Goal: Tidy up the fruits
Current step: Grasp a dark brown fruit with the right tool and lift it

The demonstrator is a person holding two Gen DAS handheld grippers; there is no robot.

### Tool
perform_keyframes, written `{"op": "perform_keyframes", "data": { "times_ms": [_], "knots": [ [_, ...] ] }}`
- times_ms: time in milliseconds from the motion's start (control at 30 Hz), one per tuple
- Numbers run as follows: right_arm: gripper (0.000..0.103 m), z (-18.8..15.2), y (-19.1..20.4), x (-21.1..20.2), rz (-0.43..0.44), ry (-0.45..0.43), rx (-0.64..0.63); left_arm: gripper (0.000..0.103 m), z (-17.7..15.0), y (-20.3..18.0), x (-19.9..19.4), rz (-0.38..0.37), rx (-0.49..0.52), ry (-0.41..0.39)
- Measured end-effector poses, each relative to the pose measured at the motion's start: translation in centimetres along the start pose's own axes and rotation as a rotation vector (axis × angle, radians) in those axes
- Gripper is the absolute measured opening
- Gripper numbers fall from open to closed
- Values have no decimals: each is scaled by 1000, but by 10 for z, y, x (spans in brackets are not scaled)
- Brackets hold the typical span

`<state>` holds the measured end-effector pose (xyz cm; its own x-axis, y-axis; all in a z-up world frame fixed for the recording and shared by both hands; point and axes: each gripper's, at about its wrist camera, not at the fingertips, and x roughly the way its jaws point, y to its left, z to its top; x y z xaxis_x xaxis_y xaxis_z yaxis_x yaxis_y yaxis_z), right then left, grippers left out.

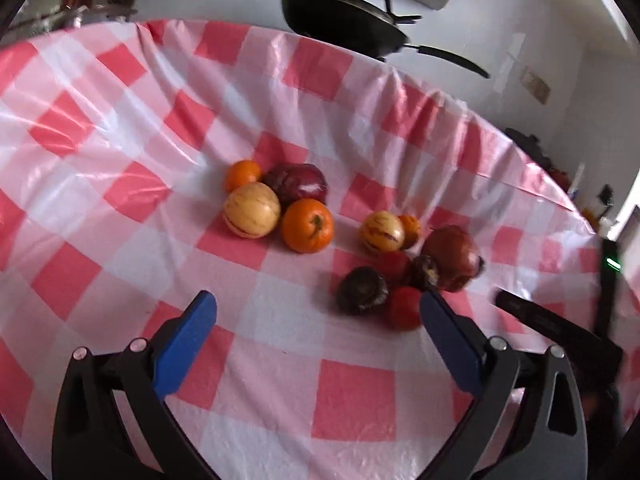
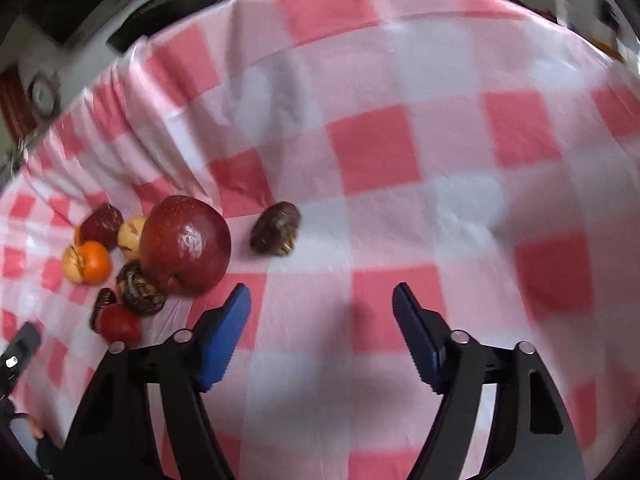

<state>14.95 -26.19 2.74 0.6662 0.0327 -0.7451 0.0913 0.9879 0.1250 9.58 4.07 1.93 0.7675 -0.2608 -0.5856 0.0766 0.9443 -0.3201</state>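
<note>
Only left wrist view shows black pan.

Each hand-held gripper has black arms, silver pivot screws and blue serrated fingers.

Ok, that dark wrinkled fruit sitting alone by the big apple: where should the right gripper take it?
Grip the dark fruit across its short middle, coming from above. It lies as a tilted oval, clear of the red apple, and the open right gripper holds nothing.
</note>
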Motion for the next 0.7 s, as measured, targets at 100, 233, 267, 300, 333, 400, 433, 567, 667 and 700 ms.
{"op": "perform_keyframes", "data": {
  "times_ms": [100, 233, 267, 300, 333, 400, 433, 567, 667, 700],
  "knots": [
    [62, 8, 21, 20, -43, 50, -133, 102, 0, 1, 7, -29, 8, 53],
    [59, 23, 28, 39, -65, 71, -168, 101, -3, 0, 16, -27, 3, 105],
    [57, 27, 30, 43, -67, 66, -178, 101, -3, -1, 17, -29, 5, 114],
    [55, 31, 33, 46, -75, 62, -192, 101, -4, -2, 18, -33, 11, 123],
    [54, 35, 36, 51, -75, 59, -206, 101, -4, -3, 18, -33, 18, 127],
    [40, 40, 38, 55, -52, 60, -212, 101, -4, -6, 18, -31, 32, 128],
    [40, 40, 40, 56, -36, 66, -213, 101, -5, -7, 17, -30, 40, 128],
    [40, 33, 30, 33, -9, 31, -96, 97, -3, -8, 17, -18, 42, 130],
    [40, 16, 13, 17, 69, -17, 58, 85, -2, -9, 23, -4, 50, 169],
    [40, 14, 7, 13, 90, -34, 96, 81, -1, -10, 25, 1, 55, 180]
  ]
}}
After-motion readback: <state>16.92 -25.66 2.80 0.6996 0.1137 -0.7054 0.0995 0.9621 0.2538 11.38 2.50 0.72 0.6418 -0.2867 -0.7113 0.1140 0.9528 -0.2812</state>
